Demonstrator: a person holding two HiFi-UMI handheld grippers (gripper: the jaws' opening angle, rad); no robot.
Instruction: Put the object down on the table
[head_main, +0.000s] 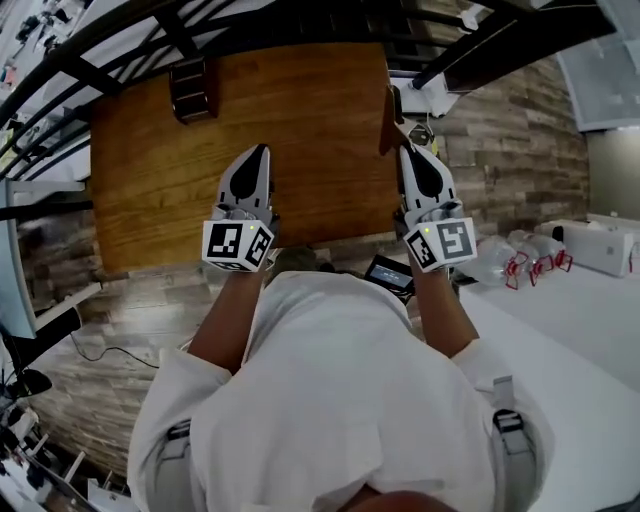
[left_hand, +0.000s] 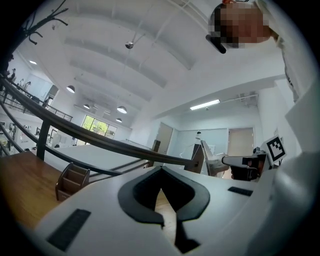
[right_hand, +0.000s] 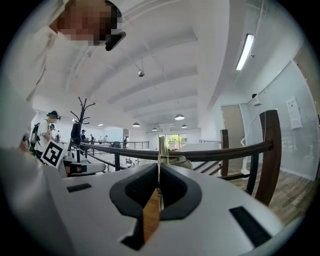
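Wooden surface (head_main: 300, 130) fills the view. Over it the left hand-held gripper (head_main: 260, 152) hovers idle, jaws pressed together. At three o'clock, by the edge, the right hand-held gripper (head_main: 406, 150) pinches a thin pale object (right_hand: 160, 147) upright, seemingly ready for set-down.

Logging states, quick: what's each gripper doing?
Left gripper: shut, empty.
Right gripper: shut on thin wooden board.

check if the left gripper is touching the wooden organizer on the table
Apart. The head view shows a strip of bare table between the left gripper and the wooden organizer.
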